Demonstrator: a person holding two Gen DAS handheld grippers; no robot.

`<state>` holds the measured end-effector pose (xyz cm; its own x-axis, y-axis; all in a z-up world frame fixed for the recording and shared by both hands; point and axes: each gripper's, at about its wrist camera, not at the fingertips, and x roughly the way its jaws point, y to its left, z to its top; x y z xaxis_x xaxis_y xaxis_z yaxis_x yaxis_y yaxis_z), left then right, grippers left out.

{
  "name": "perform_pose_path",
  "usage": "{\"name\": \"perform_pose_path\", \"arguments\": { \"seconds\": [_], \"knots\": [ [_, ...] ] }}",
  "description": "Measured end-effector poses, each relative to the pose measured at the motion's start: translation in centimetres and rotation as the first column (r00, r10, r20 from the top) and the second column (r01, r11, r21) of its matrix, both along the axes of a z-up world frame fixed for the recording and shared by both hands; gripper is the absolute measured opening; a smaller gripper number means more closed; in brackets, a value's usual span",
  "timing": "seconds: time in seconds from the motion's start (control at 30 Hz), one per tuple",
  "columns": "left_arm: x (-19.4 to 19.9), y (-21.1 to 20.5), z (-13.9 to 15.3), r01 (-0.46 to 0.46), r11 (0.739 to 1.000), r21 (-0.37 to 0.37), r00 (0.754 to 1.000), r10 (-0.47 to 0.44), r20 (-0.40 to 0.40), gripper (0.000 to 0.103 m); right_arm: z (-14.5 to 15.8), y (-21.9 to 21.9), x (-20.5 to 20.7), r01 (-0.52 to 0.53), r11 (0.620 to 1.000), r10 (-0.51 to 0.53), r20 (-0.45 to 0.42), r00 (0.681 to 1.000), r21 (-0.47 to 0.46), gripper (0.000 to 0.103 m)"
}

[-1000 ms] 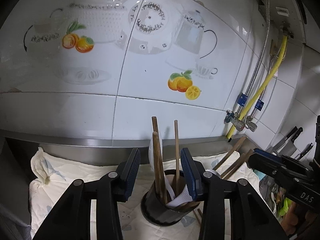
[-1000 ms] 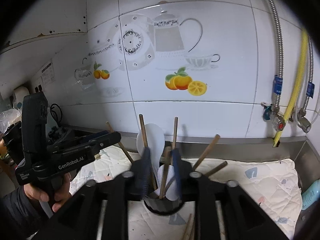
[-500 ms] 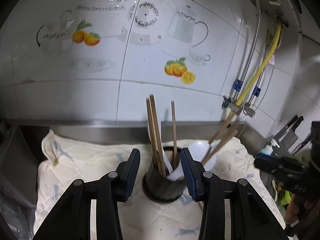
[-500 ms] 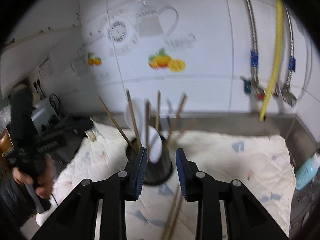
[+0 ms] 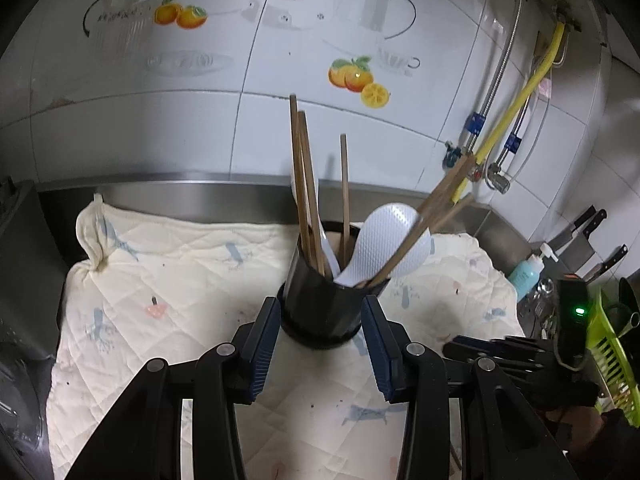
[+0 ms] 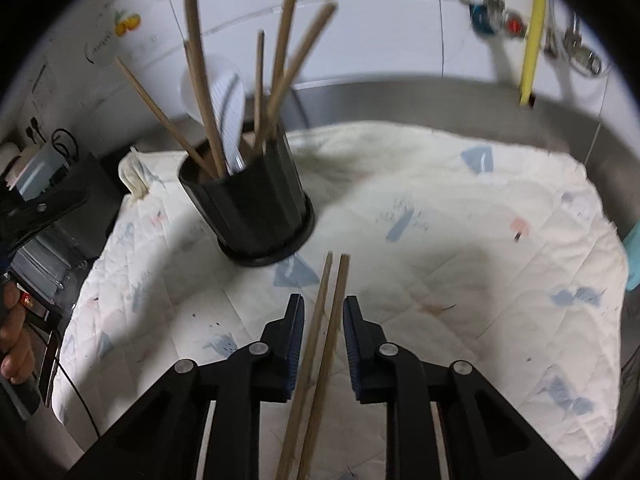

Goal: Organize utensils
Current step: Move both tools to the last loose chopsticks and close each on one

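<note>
A black holder (image 6: 250, 200) stands on the quilted cloth (image 6: 460, 240) covering the desk, holding six wooden chopsticks (image 6: 200, 80) and two white rice paddles (image 5: 384, 244). Two more chopsticks (image 6: 324, 328) lie on the cloth between the right gripper (image 6: 320, 320) fingers, which have just been closing but stand slightly apart from the sticks. The left gripper (image 5: 320, 336) fingers are apart, flanking the holder's base without touching it.

My left wrist camera sits behind my left gripper (image 5: 320, 344), looking forward and down at the black utensil holder (image 5: 320, 304), close, 12 o'clock, tiled wall (image 5: 200, 128) beyond. My right wrist camera looks more steeply down over my right gripper (image 6: 322, 340) at the quilted cloth (image 6: 460, 240); holder at 11 o'clock, near. Both views share holder, cloth, wall and yellow hose (image 5: 516, 104).
</note>
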<state>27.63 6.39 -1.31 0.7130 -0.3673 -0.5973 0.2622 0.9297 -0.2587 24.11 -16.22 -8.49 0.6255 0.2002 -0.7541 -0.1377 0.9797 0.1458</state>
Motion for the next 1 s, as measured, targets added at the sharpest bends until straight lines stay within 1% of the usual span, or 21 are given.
{"name": "perform_pose_path", "arguments": {
  "seconds": [0.13,0.43,0.53,0.63,0.87,1.0],
  "knots": [
    [-0.2,0.1,-0.8,0.002,1.000,0.004,1.000,-0.002,-0.018,0.045,-1.6,0.2,1.5,0.009,1.000,-0.009,-0.032,0.999,-0.013,0.017],
    [-0.1,0.7,-2.4,0.003,1.000,0.013,0.998,-0.002,-0.058,0.045,-3.8,0.5,4.6,0.029,0.999,-0.032,-0.076,0.997,-0.037,0.014],
    [0.1,1.0,-2.5,0.000,1.000,0.014,0.998,0.000,-0.063,0.045,-4.4,0.8,5.3,0.028,0.998,-0.032,-0.089,0.996,-0.051,0.014],
    [0.3,1.2,-2.7,0.000,1.000,0.012,0.997,0.000,-0.072,0.045,-5.0,1.2,5.7,0.023,0.996,-0.031,-0.099,0.995,-0.088,0.014],
    [0.7,-0.5,-4.1,0.036,0.999,0.014,0.994,-0.034,-0.108,0.045,-4.9,1.6,5.6,0.005,0.989,-0.018,-0.092,0.996,-0.145,0.011],
    [1.1,-2.5,-5.3,0.073,0.997,0.012,0.987,-0.070,-0.143,0.045,-4.7,0.6,4.9,0.024,0.992,-0.036,-0.092,0.995,-0.127,0.010]
  ]
}}
